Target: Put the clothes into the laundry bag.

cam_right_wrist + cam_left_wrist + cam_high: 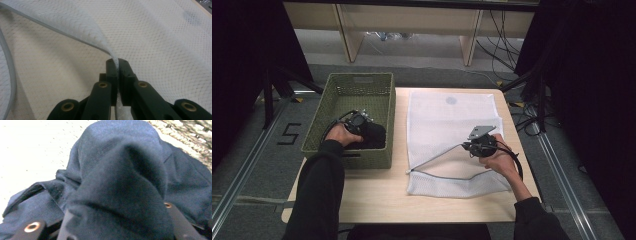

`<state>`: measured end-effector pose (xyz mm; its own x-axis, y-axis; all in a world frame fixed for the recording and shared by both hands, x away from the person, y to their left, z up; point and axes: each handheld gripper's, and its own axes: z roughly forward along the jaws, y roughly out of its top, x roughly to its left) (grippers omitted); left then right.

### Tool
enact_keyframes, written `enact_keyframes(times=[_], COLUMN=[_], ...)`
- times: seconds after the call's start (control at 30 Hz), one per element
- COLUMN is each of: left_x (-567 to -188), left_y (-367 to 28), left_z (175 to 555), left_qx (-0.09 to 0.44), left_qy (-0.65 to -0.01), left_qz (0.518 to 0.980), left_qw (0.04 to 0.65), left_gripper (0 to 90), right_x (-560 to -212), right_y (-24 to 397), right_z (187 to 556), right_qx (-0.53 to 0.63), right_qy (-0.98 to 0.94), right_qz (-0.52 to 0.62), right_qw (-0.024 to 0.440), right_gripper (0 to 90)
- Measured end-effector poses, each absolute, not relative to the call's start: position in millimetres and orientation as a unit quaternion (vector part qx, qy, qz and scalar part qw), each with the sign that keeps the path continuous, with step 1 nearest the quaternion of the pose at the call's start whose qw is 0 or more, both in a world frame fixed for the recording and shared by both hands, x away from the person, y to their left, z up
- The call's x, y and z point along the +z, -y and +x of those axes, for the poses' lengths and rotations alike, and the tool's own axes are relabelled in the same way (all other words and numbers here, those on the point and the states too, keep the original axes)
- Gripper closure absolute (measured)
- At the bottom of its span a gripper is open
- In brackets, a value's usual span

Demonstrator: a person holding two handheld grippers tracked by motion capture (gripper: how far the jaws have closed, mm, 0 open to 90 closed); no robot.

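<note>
A dark navy garment (374,136) lies bunched in the green woven basket (337,85) at the table's left. My left gripper (362,122) reaches into the basket. In the left gripper view a thick fold of the garment (120,182) bulges up between the black fingers (178,220), which squeeze it. A white mesh laundry bag (447,115) is spread on the table's right half. My right gripper (468,145) is shut on the bag's upper layer by its mouth and holds it lifted. In the right gripper view the mesh (162,37) is pinched flat between the jaws of the gripper (117,62).
The bag's grey zipper edge (437,156) runs diagonally from the right gripper down toward the table's front. The wooden table (377,195) has bare room along its front edge. Black curtains hang at both sides, and cables lie on the floor at the back right.
</note>
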<state>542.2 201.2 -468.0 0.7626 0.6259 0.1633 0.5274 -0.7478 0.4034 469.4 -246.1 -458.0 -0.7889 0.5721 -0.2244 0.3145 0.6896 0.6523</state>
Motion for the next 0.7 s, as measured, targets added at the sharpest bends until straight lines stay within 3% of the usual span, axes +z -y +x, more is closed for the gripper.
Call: enact_keyframes(times=[0.13,0.27,0.47,0.7], left_x=[-460.2,-435.8,-393.7,-364.2], left_y=[-204.8,-211.1,-230.1,-240.9], left_z=[536.9,534.1,520.5,502.0], left_qx=[0.181,0.206,0.209,0.191], left_qy=[-0.355,-0.39,-0.423,-0.433], left_qz=[0.893,0.849,0.779,0.749], left_qw=[0.21,0.29,0.413,0.464], left_gripper=[63.7,64.0,63.9,63.8], right_x=[-457.4,-457.9,-454.1,-454.2], right_y=[245.9,245.8,248.3,246.8], right_z=[467.7,468.8,468.4,467.8], right_qx=[0.306,0.307,0.306,0.312], right_qy=[-0.893,-0.894,-0.895,-0.89], right_qz=[0.256,0.255,0.254,0.257], right_qw=[0.206,0.205,0.202,0.209], right_gripper=[88.6,88.6,88.6,88.7])
